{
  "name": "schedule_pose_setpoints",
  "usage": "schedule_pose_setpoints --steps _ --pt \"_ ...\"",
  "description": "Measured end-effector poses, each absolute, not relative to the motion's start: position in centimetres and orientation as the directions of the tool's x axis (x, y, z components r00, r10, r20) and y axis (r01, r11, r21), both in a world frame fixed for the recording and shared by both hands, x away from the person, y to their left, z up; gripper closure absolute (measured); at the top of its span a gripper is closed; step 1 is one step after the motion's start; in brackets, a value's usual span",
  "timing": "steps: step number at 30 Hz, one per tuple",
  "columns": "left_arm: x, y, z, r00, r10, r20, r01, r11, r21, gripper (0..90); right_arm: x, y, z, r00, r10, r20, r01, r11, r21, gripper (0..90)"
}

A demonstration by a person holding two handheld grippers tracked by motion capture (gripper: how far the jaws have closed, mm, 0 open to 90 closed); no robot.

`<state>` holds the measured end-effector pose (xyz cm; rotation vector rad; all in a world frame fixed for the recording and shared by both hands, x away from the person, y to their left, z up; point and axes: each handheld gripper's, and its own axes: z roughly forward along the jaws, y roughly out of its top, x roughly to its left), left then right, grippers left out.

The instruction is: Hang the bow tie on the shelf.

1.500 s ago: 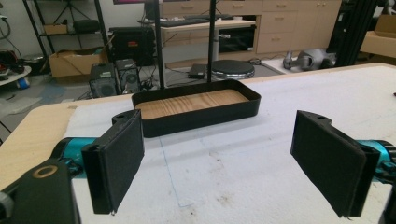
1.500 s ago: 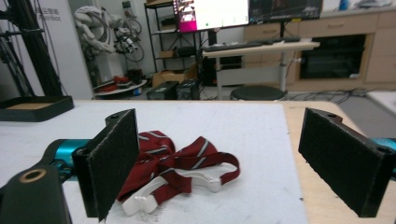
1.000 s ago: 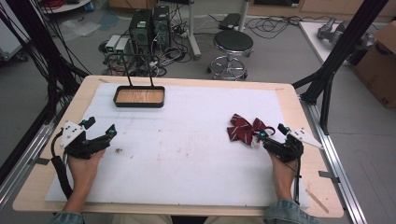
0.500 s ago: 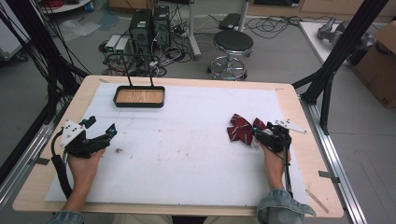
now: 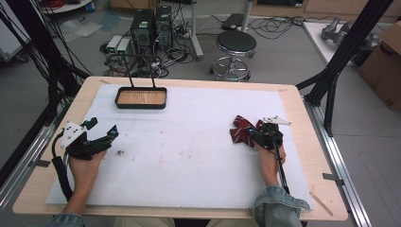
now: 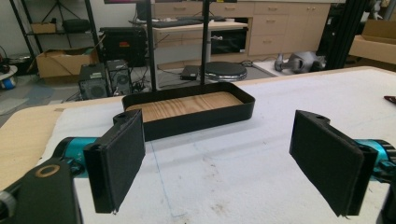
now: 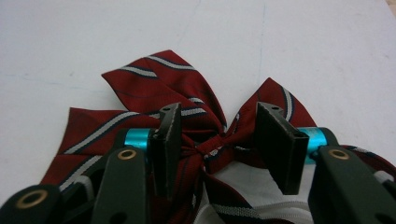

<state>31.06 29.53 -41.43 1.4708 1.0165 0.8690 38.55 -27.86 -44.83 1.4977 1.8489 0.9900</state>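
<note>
Our right gripper (image 7: 215,154) with jaws parted astride the knot of a dark red striped fabric bow tie (image 7: 154,93) at the white mat's (image 5: 198,142) right side, our left gripper (image 6: 224,163) wide open, facing a black wood-bottomed tray (image 6: 187,109)

What my fingers hide, and what the edges cut off

In my right gripper view, the near part of the striped bow tie (image 7: 154,88) lies under my fingers (image 7: 170,140) and runs off the bottom edge, so I cannot tell whether they touch its knot. In the high view that bow (image 5: 242,130) is too small to read, half covered by my right gripper (image 5: 259,137). In my left gripper view, beyond the fingers (image 6: 119,161), the two posts of the black tray (image 6: 196,119) are cut by the top edge.
</note>
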Motion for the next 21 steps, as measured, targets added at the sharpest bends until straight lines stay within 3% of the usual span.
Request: schedule_pose_setpoints --steps 10,14,21 --pt "31.1 29.4 -41.5 0.369 0.929 -0.010 0.131 -0.042 0.991 18.7 39.1 -27.6 -45.0 -0.232 0.973 0.015 0.609 0.133 0.782 66.5" --pt "31.1 29.4 -41.4 0.370 0.929 -0.004 0.128 -0.046 0.991 18.7 39.2 -27.8 -45.0 -0.207 0.975 0.076 0.626 0.072 0.777 72.0" --pt "31.0 29.5 -41.4 0.366 0.930 -0.009 0.126 -0.041 0.991 18.8 38.7 -27.7 -43.7 -0.242 0.964 0.114 0.556 0.041 0.830 74.1"
